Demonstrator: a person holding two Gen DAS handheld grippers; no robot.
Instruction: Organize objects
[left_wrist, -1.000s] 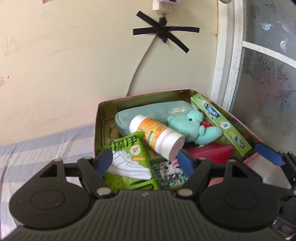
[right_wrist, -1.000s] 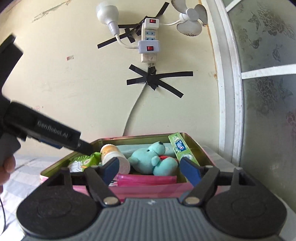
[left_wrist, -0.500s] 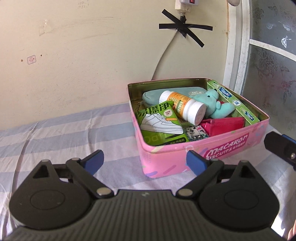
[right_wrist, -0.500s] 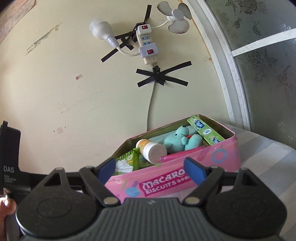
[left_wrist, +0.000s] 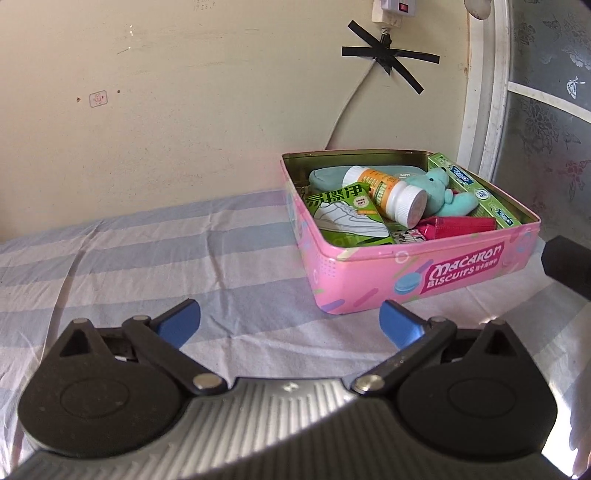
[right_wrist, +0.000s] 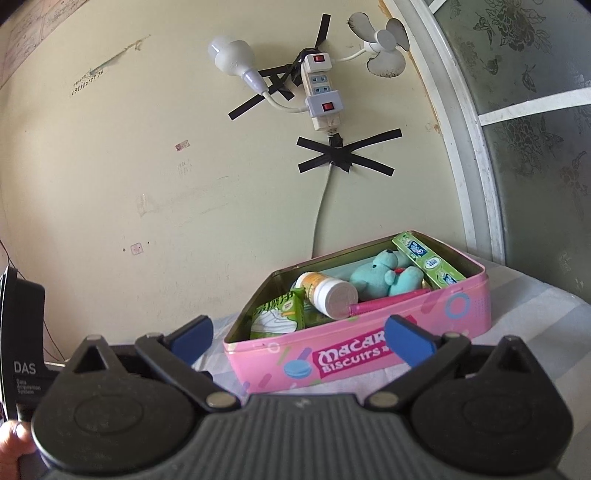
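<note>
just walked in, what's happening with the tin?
A person holds a gripper in each hand; both the left gripper and the right gripper are open, empty and short of the pink biscuit tin. The tin sits lidless on the striped cloth and is already packed: a white-capped bottle, a teal plush bear, a green shoe-wipe pack, a toothpaste box and a red pouch. Nothing is being handled right now.
</note>
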